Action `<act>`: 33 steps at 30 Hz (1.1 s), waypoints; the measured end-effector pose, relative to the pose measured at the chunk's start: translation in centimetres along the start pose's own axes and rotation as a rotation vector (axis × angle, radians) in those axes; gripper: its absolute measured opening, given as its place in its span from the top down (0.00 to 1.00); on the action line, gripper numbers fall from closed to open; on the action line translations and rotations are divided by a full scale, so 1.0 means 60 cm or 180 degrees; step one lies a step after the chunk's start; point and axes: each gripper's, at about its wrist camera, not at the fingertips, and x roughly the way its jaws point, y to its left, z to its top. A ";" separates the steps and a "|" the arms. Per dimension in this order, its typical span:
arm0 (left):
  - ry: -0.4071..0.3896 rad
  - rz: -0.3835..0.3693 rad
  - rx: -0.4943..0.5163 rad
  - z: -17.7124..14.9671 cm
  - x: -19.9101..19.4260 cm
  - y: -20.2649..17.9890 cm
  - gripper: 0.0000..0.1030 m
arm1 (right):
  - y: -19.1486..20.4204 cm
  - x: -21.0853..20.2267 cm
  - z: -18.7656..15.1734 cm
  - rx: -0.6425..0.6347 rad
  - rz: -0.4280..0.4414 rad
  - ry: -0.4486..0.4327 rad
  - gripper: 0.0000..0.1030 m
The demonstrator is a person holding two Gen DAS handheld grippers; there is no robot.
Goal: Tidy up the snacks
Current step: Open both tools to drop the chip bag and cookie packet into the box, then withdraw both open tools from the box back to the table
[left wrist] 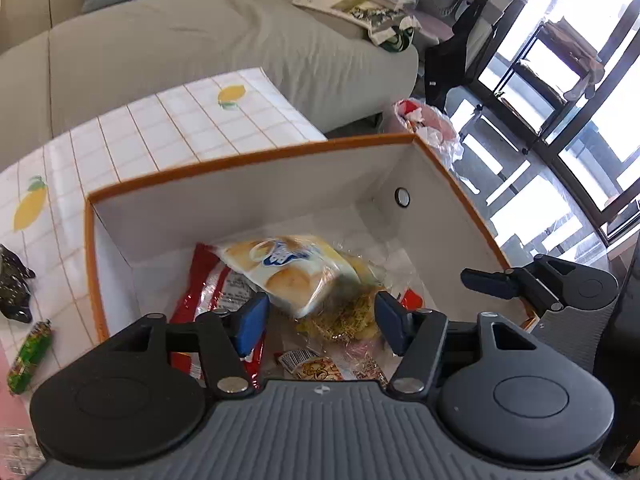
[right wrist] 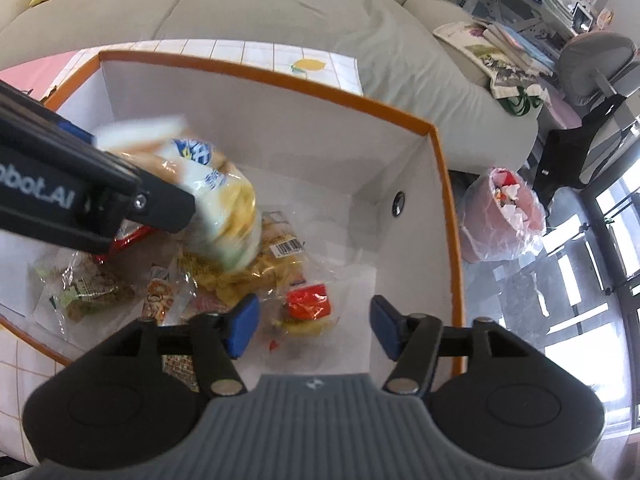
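A white storage box with an orange rim [left wrist: 248, 156] [right wrist: 280, 80] stands on the tiled table. Inside lie several snacks: a yellow bread bag [left wrist: 280, 272] [right wrist: 224, 200], a red packet [left wrist: 200, 292], a clear bag of yellow crisps [left wrist: 344, 320] [right wrist: 248, 276], a small red pack [right wrist: 310, 304], a green-brown pack [right wrist: 88, 288]. My left gripper [left wrist: 320, 320] is open and empty above the box; the bread bag lies just beyond its fingers and looks blurred in the right wrist view. My right gripper [right wrist: 316, 328] is open and empty over the box's right part.
A green snack stick [left wrist: 30, 356] and a dark packet [left wrist: 14, 284] lie on the lemon-print tablecloth [left wrist: 180, 120] left of the box. A grey sofa [left wrist: 200, 40] stands behind. A pink-lined waste bin [right wrist: 504, 216] is on the floor at right.
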 end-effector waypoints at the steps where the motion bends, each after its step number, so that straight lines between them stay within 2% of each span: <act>1: -0.0030 0.0011 0.0017 0.001 -0.007 -0.001 0.28 | -0.001 -0.004 0.001 0.0012 -0.0007 -0.0016 0.35; 9: -0.0221 0.0200 0.0303 -0.005 -0.060 -0.022 0.23 | 0.000 -0.045 0.002 0.0037 -0.0135 -0.0115 0.13; 13: -0.0338 0.0355 0.0506 -0.019 -0.090 -0.031 0.22 | 0.009 -0.076 -0.005 0.0104 -0.0161 -0.0210 0.12; 21: -0.0574 0.0778 0.0785 -0.067 -0.145 -0.035 0.22 | 0.039 -0.150 -0.029 0.0610 -0.0032 -0.0596 0.08; 28: -0.0786 0.0875 0.0600 -0.123 -0.197 0.004 0.22 | 0.096 -0.194 -0.060 0.0801 0.0131 -0.0904 0.07; 33: -0.0920 0.1021 0.0428 -0.167 -0.228 0.047 0.29 | 0.144 -0.210 -0.076 0.0895 0.0295 -0.1013 0.06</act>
